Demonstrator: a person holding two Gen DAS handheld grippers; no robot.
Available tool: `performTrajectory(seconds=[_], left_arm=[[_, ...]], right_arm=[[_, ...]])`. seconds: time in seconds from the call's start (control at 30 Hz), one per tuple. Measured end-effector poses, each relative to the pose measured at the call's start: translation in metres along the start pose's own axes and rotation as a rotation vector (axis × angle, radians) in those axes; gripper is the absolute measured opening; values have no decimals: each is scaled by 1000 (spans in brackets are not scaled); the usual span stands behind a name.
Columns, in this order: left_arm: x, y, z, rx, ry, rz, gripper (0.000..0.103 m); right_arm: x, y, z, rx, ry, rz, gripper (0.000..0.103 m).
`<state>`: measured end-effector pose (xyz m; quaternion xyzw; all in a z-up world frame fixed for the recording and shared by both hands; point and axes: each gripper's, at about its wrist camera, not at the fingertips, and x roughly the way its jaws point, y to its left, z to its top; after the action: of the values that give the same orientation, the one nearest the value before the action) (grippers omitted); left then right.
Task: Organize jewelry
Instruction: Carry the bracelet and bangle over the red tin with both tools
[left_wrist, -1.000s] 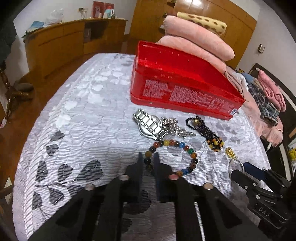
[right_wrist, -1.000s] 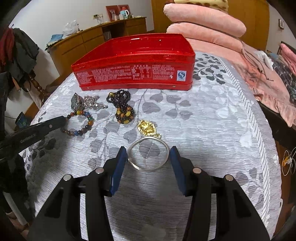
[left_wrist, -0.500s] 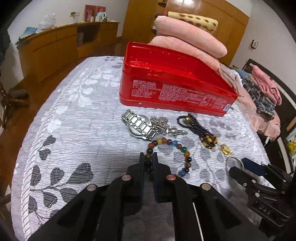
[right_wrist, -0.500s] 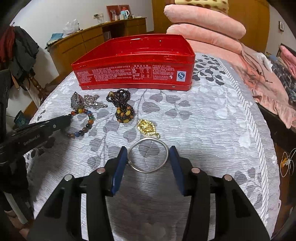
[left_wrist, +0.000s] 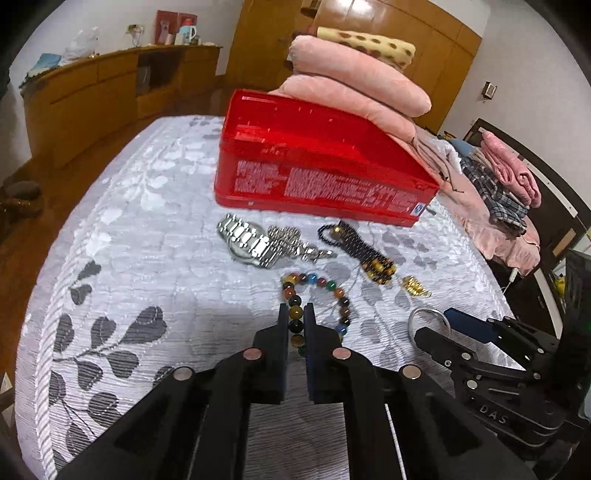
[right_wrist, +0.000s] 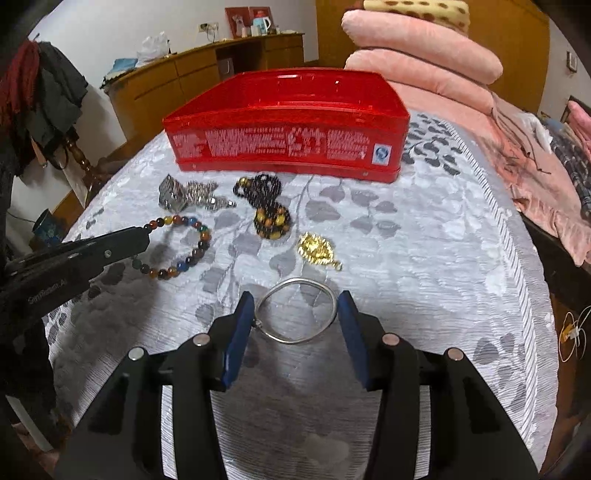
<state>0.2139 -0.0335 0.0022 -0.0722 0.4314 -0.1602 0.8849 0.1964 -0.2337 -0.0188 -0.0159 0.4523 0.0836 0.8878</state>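
We are now pinching the multicoloured bead bracelet (left_wrist: 317, 295) in our just-closed left gripper (left_wrist: 295, 317) and squeezing the silver bangle (right_wrist: 295, 312) in the right gripper (right_wrist: 295, 314), both ready for the red tin (right_wrist: 288, 144)

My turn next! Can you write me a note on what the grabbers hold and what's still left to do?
Left gripper: shut on the colourful bead bracelet.
Right gripper: pads against the silver bangle, which lies on the bedspread.
Still lying out: watch, silver chain, dark bead strand, gold pendant.
Red box: no jewelry visible inside.
Left: put every piece in the box.
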Motion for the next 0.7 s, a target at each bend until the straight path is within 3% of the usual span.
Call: performTrajectory(seconds=[0.17, 0.33, 0.7], left_arm=[[3, 2, -3, -6, 10, 1, 8], [1, 1, -3, -3, 4, -7, 8], [-23, -13, 21, 23, -79, -39, 8]], right_arm=[[5, 0, -2, -2, 14, -11, 50], [5, 2, -3, -18, 11, -19, 46], [-19, 3, 19, -38, -62, -15, 45]])
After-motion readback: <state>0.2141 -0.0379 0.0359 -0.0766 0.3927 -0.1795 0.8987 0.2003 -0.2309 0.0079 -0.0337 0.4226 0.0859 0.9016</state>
